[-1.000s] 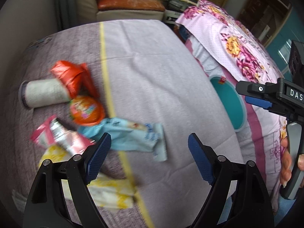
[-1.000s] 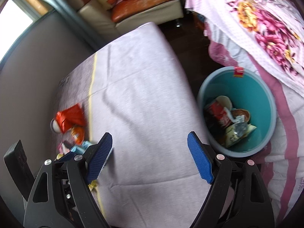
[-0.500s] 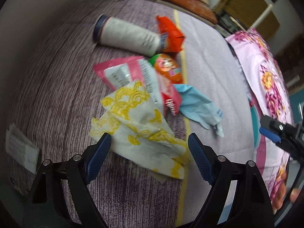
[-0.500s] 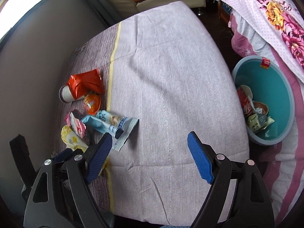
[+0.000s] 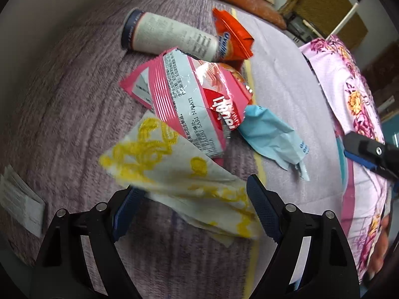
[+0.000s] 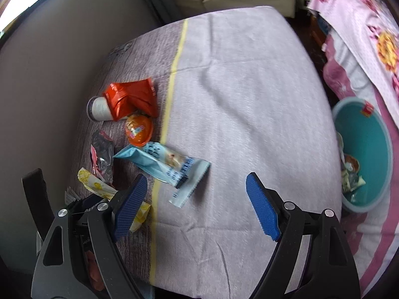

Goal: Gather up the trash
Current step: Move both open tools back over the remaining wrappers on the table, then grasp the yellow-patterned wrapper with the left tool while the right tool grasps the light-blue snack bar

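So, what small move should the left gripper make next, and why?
Probably close the left gripper on the yellow-patterned wrapper. Its jaws stand open, with the wrapper's near end lying between the blue pads, so one squeeze should catch it. The teal bin, already holding trash, waits beside the bed for the drop afterwards.

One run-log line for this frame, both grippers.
phase: reach | left gripper: open over yellow wrapper | right gripper: open, near blue wrapper | bin: has trash

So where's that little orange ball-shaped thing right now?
In the right wrist view the orange ball-shaped capsule lies left of the yellow stripe, just below the orange wrapper and above the light blue wrapper.
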A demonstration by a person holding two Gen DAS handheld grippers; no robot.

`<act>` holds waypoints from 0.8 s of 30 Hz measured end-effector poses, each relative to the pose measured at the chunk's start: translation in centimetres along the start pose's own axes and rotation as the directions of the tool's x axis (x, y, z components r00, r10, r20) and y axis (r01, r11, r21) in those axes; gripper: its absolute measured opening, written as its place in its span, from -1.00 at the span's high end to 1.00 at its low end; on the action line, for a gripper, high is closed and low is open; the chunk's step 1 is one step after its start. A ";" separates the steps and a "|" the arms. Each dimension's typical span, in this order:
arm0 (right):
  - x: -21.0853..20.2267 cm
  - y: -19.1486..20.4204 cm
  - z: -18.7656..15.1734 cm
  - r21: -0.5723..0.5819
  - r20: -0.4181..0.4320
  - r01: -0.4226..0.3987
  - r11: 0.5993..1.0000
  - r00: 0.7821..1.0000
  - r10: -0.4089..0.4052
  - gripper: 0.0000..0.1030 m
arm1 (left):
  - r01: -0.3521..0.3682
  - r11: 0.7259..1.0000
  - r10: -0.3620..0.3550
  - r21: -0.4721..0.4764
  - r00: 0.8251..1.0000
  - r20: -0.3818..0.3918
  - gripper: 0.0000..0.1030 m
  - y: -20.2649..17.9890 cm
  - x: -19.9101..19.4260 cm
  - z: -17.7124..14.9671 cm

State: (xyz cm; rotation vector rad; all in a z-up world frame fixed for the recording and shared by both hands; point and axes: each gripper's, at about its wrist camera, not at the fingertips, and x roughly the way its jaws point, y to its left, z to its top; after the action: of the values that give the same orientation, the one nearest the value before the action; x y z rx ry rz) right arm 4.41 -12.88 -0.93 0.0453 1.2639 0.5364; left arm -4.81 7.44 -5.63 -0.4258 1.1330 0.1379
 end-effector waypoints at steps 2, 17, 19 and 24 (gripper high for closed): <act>0.8 0.8 0.4 -0.035 -0.017 -0.002 0.999 1.000 0.001 -0.51 | 0.004 1.000 -0.004 0.022 1.000 0.002 -0.53 0.8 -0.1 0.0; 7.4 5.5 0.7 -0.236 -0.144 -0.013 0.972 0.989 -0.022 0.24 | -0.021 0.998 0.022 -0.059 1.000 0.008 -0.56 6.9 -2.0 -1.0; 7.0 5.3 0.2 -0.234 -0.139 -0.020 0.972 0.990 -0.013 0.51 | -0.030 0.998 0.030 -0.059 1.000 0.007 -0.59 6.6 -2.1 -1.5; 5.1 4.5 -1.7 -0.209 -0.118 -0.054 0.977 0.993 0.029 0.66 | -0.061 0.997 0.060 -0.040 0.998 -0.017 -0.60 5.7 -2.7 -3.3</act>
State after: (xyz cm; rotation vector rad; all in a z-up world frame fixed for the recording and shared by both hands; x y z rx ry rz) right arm 2.30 -7.29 -4.61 -0.1395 1.3128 0.7156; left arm -10.56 11.64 -5.89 -0.4289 1.1606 0.2109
